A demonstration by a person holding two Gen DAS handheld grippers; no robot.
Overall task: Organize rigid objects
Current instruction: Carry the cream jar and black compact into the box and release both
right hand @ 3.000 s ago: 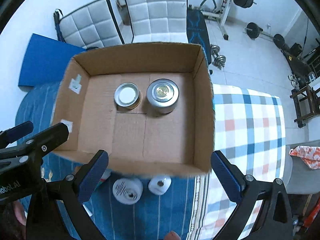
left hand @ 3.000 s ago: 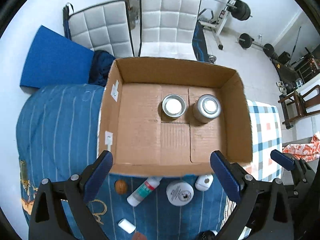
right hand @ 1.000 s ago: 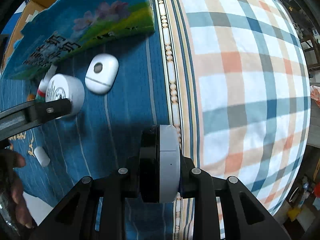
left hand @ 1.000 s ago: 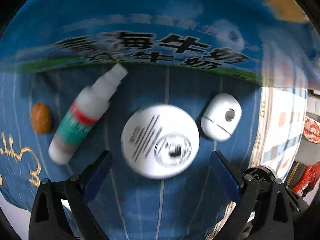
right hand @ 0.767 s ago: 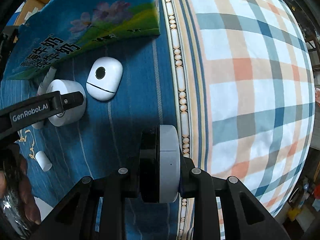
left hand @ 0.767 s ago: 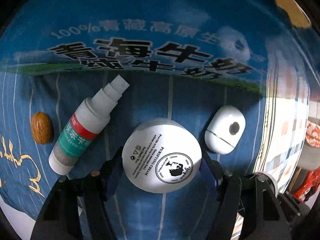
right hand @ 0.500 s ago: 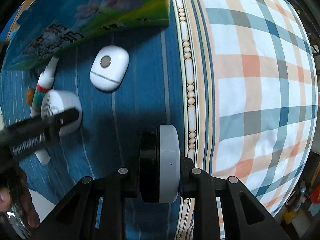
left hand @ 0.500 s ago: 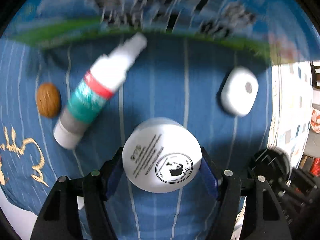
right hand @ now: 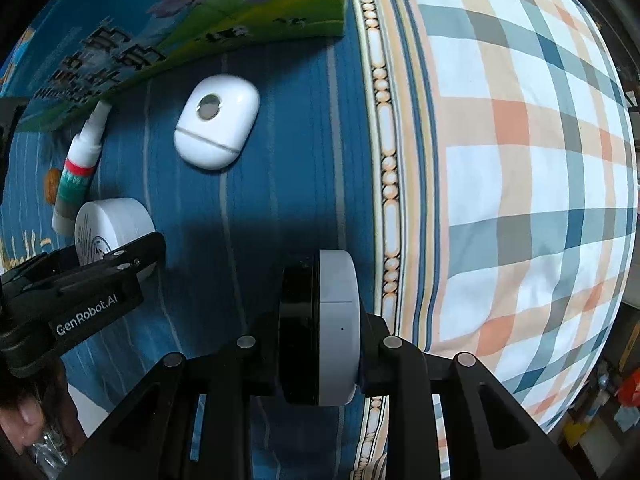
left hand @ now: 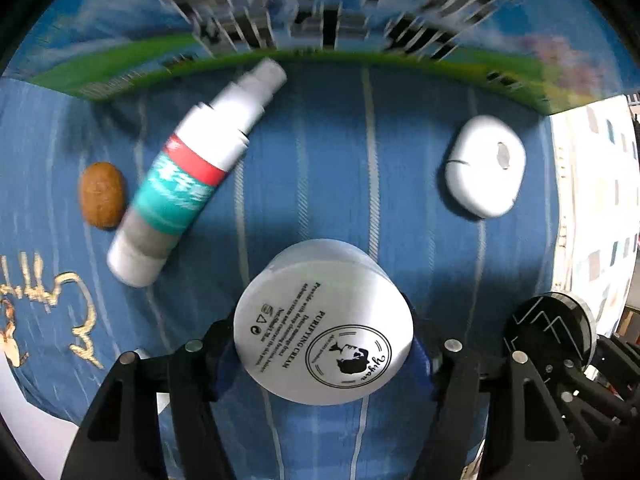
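while box print [left hand: 320,12] blurs, tongs [left hand: 323,340] grip jar [left hand: 323,332]

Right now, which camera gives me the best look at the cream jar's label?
The left wrist view: the cream jar faces the lens between the left gripper fingers, its "Purifying Cream" print readable. The right wrist view shows only its side, partly hidden behind a finger.

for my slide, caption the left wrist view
Left gripper shut on white cream jar above blue cloth; spray bottle lies beyond.
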